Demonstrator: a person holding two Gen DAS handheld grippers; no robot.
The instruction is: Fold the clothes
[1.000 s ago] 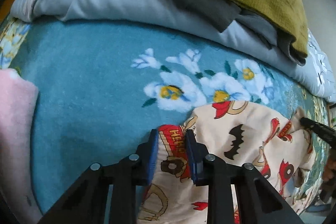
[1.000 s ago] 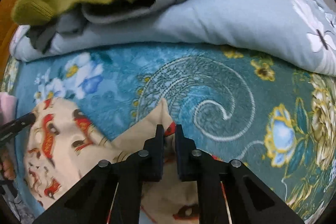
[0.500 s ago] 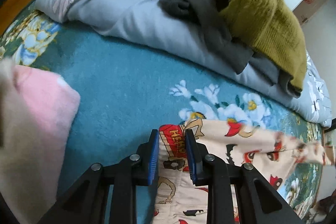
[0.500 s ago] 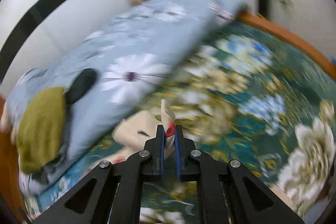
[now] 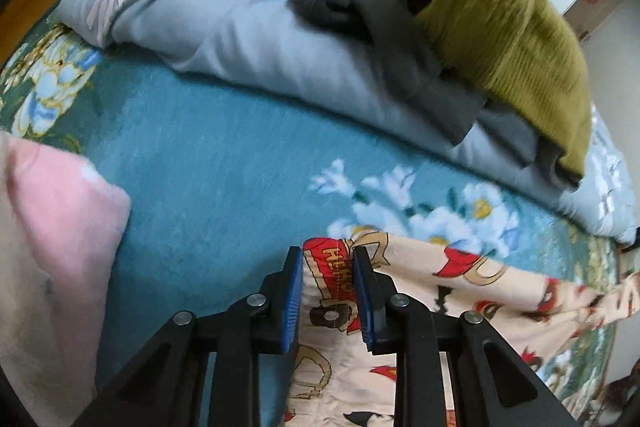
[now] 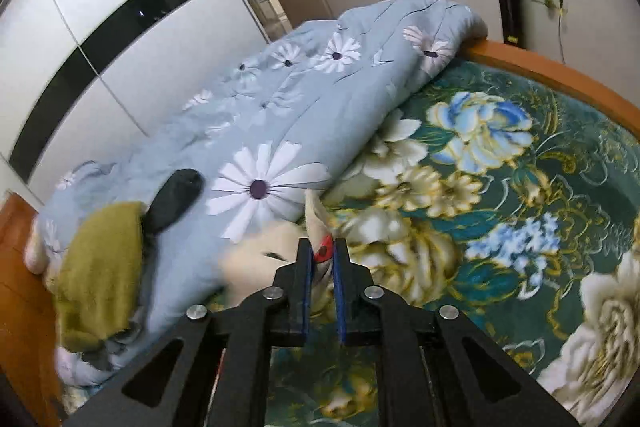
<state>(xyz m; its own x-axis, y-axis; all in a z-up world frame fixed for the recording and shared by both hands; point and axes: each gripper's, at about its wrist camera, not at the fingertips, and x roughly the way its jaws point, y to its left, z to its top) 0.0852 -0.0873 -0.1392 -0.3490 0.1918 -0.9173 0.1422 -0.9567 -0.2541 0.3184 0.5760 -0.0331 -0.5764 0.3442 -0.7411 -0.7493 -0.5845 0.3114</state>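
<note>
A cream cartoon-print garment (image 5: pixel 460 291) with red and black figures hangs stretched above the teal floral bedspread (image 5: pixel 208 171). My left gripper (image 5: pixel 326 259) is shut on its red-printed corner. My right gripper (image 6: pixel 322 247) is shut on another corner of the same garment (image 6: pixel 316 223), lifted off the bed; the cloth droops to the left behind the fingers (image 6: pixel 304 267).
A folded light-blue daisy quilt (image 5: pixel 224 11) lies along the far side, with a dark grey garment (image 5: pixel 380 19) and an olive knit sweater (image 5: pixel 500 31) on it. A pink cloth (image 5: pixel 52 227) lies at left. The wooden bed frame (image 6: pixel 560 71), wardrobe (image 6: pixel 120 27) and wall show behind.
Both grippers have lifted the garment off the bedspread. The right gripper rose and swung far round, from looking down at the bed to looking across the room. The cloth pulled taut.
</note>
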